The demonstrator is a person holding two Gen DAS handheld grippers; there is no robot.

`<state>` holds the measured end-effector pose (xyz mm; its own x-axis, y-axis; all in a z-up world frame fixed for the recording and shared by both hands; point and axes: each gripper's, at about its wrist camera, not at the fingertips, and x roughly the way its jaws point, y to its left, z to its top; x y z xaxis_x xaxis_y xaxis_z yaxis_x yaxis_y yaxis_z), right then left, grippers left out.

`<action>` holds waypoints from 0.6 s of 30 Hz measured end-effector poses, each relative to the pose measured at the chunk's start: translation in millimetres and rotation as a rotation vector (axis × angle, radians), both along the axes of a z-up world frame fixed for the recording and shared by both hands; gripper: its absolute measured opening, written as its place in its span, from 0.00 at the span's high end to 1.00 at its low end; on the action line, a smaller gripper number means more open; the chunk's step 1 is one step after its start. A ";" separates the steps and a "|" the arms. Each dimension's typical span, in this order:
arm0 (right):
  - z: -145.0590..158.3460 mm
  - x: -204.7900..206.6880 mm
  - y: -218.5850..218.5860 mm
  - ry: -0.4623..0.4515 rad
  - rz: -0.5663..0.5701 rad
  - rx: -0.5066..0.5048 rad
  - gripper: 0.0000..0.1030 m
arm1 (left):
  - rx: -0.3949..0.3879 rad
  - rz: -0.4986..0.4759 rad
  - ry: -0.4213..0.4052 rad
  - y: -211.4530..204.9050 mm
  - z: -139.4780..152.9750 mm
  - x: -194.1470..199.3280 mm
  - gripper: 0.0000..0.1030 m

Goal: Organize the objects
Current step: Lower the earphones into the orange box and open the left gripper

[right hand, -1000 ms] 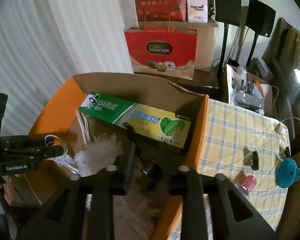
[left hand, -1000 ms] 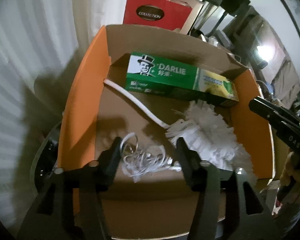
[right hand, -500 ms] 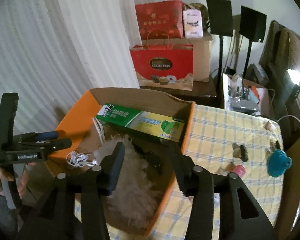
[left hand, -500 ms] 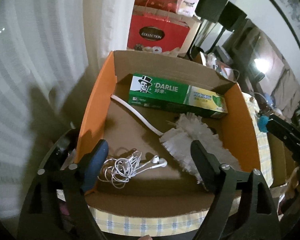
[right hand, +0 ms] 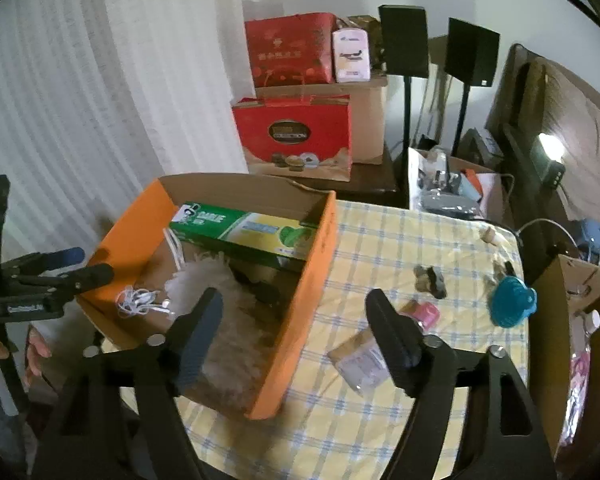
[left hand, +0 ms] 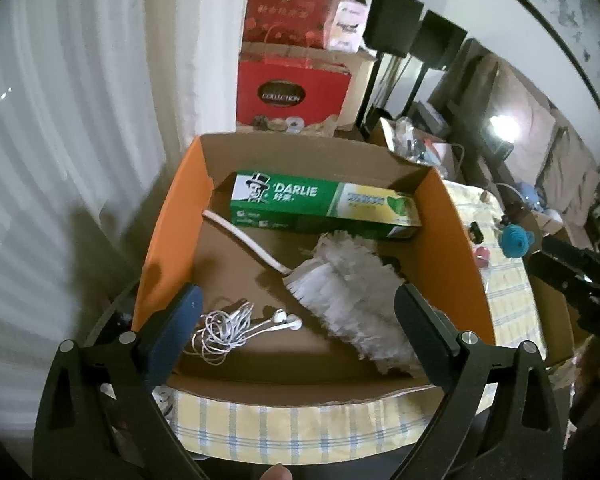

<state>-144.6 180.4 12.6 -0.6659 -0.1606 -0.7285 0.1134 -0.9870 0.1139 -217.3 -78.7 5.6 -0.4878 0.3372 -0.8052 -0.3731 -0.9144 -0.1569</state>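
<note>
Both tongs [left hand: 296, 320] [right hand: 294, 330] risen from box [left hand: 168, 240], opening, empty; earphones [left hand: 236, 326] inside.

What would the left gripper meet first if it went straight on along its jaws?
Probably the box floor between the earphones and the duster; the left gripper, jaws opening and empty, points there, though depth is unclear.

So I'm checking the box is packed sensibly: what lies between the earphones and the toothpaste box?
The duster's white handle crosses that stretch over bare cardboard between the earphones and toothpaste box, clearest in the left wrist view.
</note>
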 end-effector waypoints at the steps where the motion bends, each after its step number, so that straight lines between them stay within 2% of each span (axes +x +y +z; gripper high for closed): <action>1: -0.1 1.5 2.5 0.001 -0.006 -0.001 0.20 | 0.000 0.000 0.009 1.6 2.3 2.6 0.07; 9: 0.5 13.0 17.2 0.002 -0.056 0.011 0.15 | 0.021 -0.004 0.089 18.7 17.8 21.5 0.03; 14: 1.6 17.9 25.9 -0.002 -0.074 0.016 0.14 | 0.041 -0.027 0.102 37.4 22.0 32.4 0.02; 18: 4.5 22.4 37.6 0.006 -0.095 0.014 0.06 | 0.024 -0.047 0.140 52.1 23.8 42.1 0.01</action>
<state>-122.2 217.9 17.1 -0.6818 -0.0867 -0.7264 0.0201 -0.9948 0.0999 -175.2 -26.6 29.4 -0.5784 0.3804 -0.7217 -0.4351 -0.8921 -0.1215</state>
